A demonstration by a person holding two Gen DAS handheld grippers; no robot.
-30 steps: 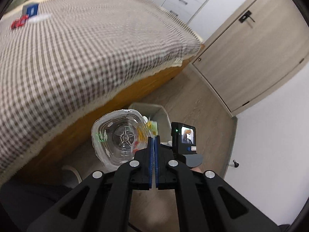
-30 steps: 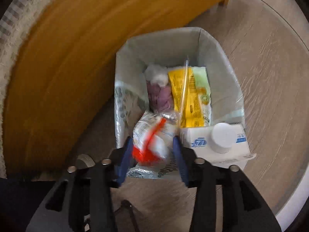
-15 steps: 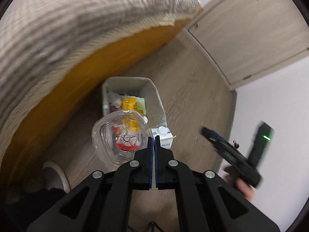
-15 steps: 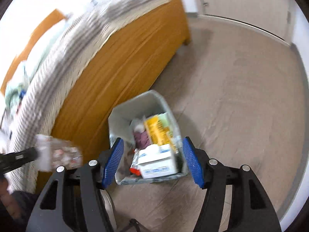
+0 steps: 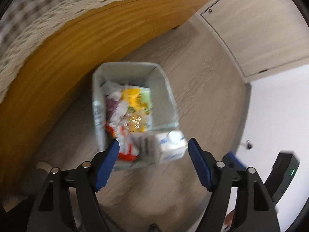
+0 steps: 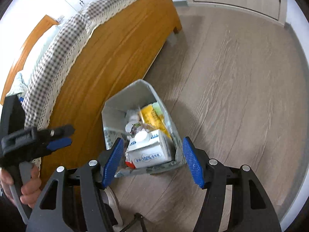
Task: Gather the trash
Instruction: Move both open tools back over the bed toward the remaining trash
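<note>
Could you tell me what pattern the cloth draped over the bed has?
A grey-and-white check with a cream lace edge; the bed cloth shows best in the right wrist view.

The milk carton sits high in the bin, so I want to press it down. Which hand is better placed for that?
Right, probably. The milk carton lies centred between the right gripper's open fingers; the left gripper's fingers are opening, empty, with the carton off toward one side.

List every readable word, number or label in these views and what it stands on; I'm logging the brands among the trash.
"100%", inside an oval on the front of the white cardboard milk carton in the grey rectangular plastic bin.
Chinese characters either side of that oval: too small to read surely.
Blue logo on the carton's sloped top: unreadable.
Print on the yellow plastic wrapper: blurred.
The left wrist view is too blurred to read anything.
</note>
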